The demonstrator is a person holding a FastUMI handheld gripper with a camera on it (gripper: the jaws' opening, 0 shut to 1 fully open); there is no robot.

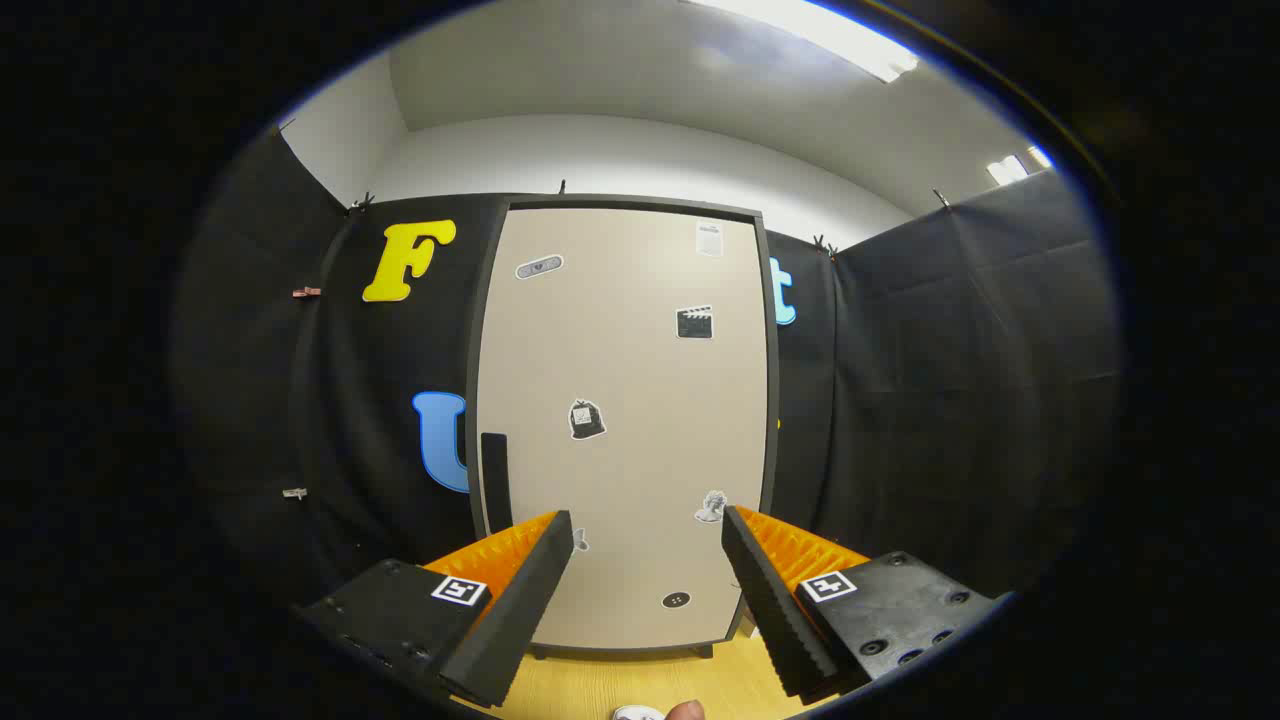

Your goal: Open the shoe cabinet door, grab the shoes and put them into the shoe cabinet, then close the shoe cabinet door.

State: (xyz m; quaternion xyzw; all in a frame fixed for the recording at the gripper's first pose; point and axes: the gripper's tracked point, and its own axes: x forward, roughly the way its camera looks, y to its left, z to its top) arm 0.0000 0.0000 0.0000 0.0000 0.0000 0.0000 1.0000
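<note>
Shoe [637,713] barely peeks in below the fingers, nearest the camera, on the wooden floor [600,685]; too little shows to tell its type. Gripper [648,530] fingers spread wide, holding nothing, aimed square at the shoe cabinet door [625,420], probably lining up for the opening step. Door is shut, beige with stickers, so contents hidden. Dark vertical handle [495,480] sits at the door's left edge, ahead-left of the fingers, untouched.

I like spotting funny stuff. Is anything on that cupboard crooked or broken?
Nothing looks broken. The shoe cabinet door is shut and straight, its stickers are scattered, one tilted. The open gripper hovers before it, empty.
</note>
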